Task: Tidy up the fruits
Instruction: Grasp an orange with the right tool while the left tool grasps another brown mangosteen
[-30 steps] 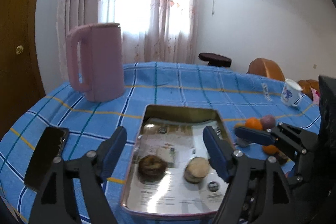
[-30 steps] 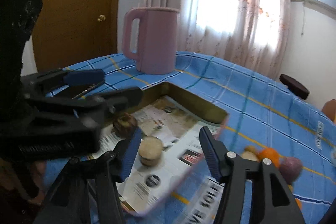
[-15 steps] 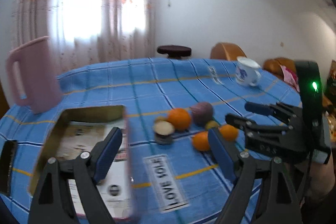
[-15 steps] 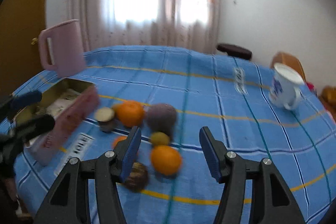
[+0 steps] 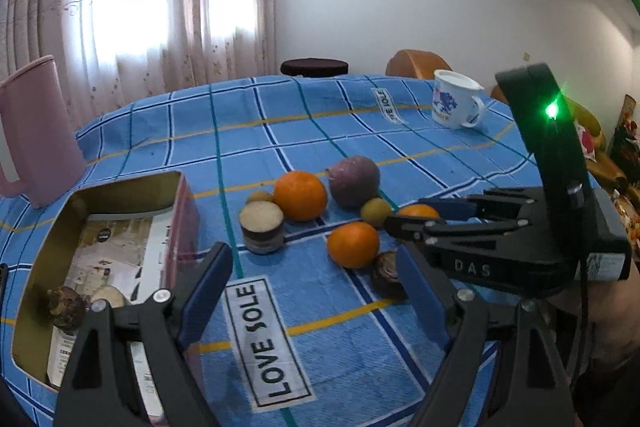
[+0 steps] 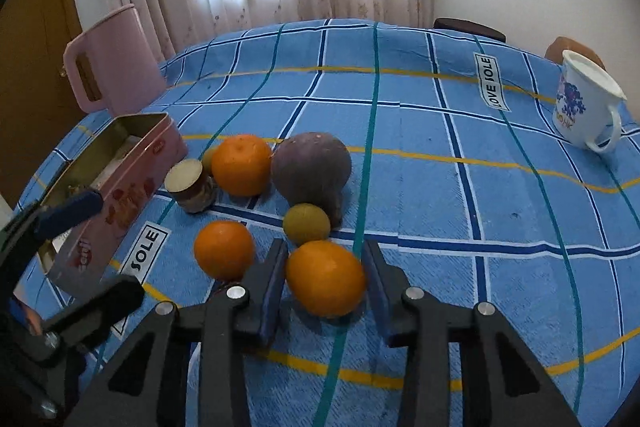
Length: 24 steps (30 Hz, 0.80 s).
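Note:
Fruits lie in a cluster on the blue checked cloth: three oranges, a big purple fruit (image 6: 311,171), a small green-yellow fruit (image 6: 306,223) and a cut brown piece (image 6: 192,187). My right gripper (image 6: 325,277) has its jaws close around the nearest orange (image 6: 325,278), which rests on the cloth; a thin gap shows at each pad. In the left wrist view it (image 5: 390,221) reaches in from the right. My left gripper (image 5: 316,283) is open and empty above the cloth. The open pink tin (image 5: 120,195) at left holds a dark fruit (image 5: 66,309) and a pale slice.
A pink jug (image 6: 114,61) stands at the back left and a white mug (image 6: 582,103) at the back right. A dark brown fruit (image 5: 386,269) lies by my right gripper's fingers. A stool and a chair stand behind the table.
Both grippers swung right from the tin to the fruit cluster. My right gripper came down and narrowed its jaws around the nearest orange.

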### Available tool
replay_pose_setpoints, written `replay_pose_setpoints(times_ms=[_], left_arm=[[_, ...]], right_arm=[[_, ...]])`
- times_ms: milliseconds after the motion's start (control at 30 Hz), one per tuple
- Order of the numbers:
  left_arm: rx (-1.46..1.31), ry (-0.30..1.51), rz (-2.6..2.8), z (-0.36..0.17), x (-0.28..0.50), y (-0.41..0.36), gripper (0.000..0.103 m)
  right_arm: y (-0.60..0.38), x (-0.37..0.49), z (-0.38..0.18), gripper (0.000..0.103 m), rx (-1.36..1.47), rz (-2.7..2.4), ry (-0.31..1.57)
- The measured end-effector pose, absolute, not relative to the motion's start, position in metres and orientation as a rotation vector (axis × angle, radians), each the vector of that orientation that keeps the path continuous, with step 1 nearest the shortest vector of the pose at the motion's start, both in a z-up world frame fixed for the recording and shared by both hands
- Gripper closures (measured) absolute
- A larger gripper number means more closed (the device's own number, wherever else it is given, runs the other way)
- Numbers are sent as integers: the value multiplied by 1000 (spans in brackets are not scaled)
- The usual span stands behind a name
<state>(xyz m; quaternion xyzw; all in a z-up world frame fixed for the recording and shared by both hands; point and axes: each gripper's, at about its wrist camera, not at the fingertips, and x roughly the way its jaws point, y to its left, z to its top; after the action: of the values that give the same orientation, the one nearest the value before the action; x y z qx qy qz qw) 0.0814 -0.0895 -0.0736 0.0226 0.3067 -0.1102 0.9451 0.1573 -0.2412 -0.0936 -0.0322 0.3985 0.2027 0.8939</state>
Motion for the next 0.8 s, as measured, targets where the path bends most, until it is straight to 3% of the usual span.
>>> replay_pose_setpoints(times_ms=[233,333,433,800], left_arm=[[95,687,-281,-84,88,-119,19],[99,731,-310,-89,94,-131,28],[100,781,-329,-94,102,-140,45],[57,805,-276,-98,104,-136,47]], right_arm=[[-274,136,-77,64,-39,314,717],[-284,135,-74,64,-24,291,698],[-288,138,-74,64,-8,292,697],[-288,138,-75,64,1,310,695]])
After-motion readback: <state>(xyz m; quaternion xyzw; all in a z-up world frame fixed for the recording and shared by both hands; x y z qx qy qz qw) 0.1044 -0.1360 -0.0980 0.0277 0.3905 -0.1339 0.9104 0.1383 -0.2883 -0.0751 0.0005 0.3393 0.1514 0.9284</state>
